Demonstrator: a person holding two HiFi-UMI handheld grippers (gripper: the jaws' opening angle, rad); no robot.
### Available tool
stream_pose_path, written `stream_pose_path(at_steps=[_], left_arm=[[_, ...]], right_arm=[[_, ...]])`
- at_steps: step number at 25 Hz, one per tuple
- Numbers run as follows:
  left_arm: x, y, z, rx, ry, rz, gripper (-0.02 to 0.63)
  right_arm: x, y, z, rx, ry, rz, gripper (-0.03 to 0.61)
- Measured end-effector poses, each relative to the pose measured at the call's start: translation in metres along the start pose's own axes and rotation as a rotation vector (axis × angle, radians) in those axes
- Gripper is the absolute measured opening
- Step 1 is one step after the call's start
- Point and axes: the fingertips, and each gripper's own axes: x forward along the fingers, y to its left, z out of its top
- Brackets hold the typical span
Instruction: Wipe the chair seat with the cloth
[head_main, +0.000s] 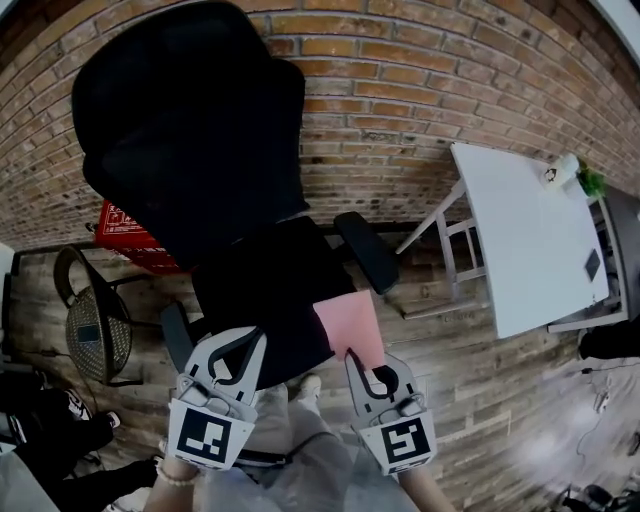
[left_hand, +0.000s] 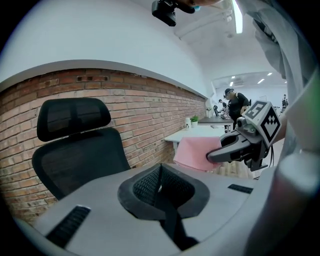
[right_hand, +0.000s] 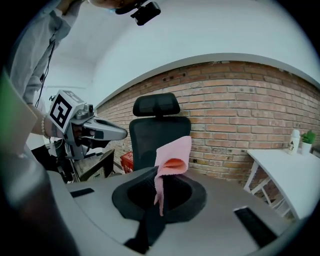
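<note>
A black office chair stands against the brick wall, its seat (head_main: 265, 290) just ahead of both grippers and its backrest (head_main: 195, 120) behind. My right gripper (head_main: 372, 368) is shut on a pink cloth (head_main: 350, 325) that hangs over the seat's right front part. In the right gripper view the cloth (right_hand: 172, 155) folds up out of the gripper's (right_hand: 159, 192) shut jaws. My left gripper (head_main: 240, 345) hovers at the seat's left front edge. Seen in its own view, the left gripper (left_hand: 160, 172) is shut with nothing in it.
A white table (head_main: 530, 240) stands to the right with a bottle and small plant (head_main: 565, 172) at its far corner. A red box (head_main: 125, 230) and a wire-mesh chair (head_main: 95, 320) sit at the left. The chair's right armrest (head_main: 368, 250) juts out beside the cloth.
</note>
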Motion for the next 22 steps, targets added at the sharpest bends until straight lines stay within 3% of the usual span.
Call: stream_pose_path(at_steps=[10,17,22], left_arm=[[0.040,0.042,-0.073,-0.045,0.047,0.002,0.018],[0.081,0.078,-0.122,-0.059,0.051,0.025,0.018],[0.111,0.094,-0.165,-0.094,0.070,0.017,0.018]], right_arm=[[0.089,-0.004,-0.059,-0.003,0.092,0.013,0.051],[0.170,-0.012,-0.105,0.037,0.131,0.029,0.051],[0.217,-0.015,-0.146,0.120,0.185,0.068,0.051]])
